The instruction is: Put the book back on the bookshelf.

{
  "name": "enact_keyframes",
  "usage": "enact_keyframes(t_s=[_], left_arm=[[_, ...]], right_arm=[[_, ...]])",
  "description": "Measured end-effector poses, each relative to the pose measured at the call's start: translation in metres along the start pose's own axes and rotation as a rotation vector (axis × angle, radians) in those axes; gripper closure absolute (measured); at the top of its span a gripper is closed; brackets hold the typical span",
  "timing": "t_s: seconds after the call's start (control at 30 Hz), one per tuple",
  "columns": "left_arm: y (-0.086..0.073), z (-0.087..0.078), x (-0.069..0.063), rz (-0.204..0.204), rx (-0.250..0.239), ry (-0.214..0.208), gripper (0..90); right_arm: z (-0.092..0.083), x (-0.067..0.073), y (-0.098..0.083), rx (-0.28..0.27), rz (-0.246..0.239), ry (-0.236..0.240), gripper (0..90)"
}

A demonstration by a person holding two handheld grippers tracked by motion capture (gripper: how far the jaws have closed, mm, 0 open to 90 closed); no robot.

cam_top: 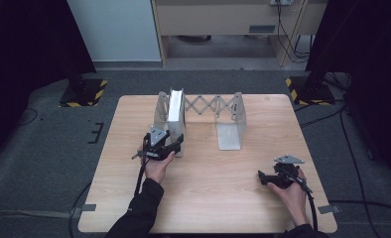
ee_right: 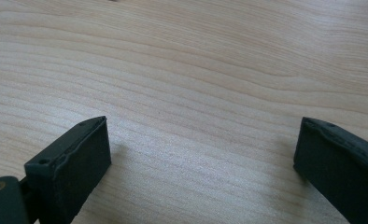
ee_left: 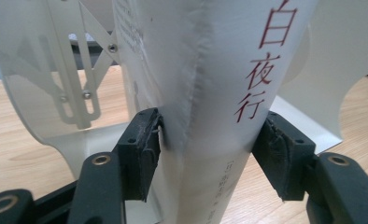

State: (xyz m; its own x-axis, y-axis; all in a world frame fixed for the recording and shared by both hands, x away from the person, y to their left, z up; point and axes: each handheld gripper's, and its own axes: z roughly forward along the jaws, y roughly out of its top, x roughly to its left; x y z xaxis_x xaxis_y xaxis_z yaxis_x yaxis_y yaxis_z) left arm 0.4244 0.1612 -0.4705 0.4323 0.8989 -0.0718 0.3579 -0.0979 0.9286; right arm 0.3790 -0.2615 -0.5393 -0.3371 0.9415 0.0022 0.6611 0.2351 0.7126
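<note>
While the right tongs [cam_top: 263, 177] rest wide open and empty on the near counter [cam_top: 218, 198], the left tongs [ee_left: 205, 149] straddle the spine of a white book [ee_left: 219, 93]. Its pads [ee_left: 142, 149] sit at the cover, barely apart, steadying the book upright against the left plate of the expanding rack [cam_top: 230, 124] farther back.
</note>
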Motion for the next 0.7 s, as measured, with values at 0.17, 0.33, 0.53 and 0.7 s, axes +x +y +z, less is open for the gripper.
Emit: enact_keyframes(t_s=[0.17, 0.33, 0.53, 0.7], left_arm=[[0.001, 0.007, 0.003, 0.000, -0.015, 0.002, 42.2], [0.000, 0.012, 0.004, 0.000, -0.035, 0.002, 42.2], [-0.002, 0.016, 0.005, -0.015, -0.059, 0.007, 42.1], [-0.003, 0.020, 0.007, -0.039, -0.069, -0.009, 41.4]], right_arm=[[0.000, 0.000, 0.000, 0.000, 0.000, 0.000, 4.2], [0.000, 0.000, 0.000, -0.001, 0.001, 0.000, 4.2], [0.000, 0.000, 0.000, 0.000, 0.000, 0.000, 4.2], [0.000, 0.000, 0.000, -0.002, 0.001, -0.001, 4.2]])
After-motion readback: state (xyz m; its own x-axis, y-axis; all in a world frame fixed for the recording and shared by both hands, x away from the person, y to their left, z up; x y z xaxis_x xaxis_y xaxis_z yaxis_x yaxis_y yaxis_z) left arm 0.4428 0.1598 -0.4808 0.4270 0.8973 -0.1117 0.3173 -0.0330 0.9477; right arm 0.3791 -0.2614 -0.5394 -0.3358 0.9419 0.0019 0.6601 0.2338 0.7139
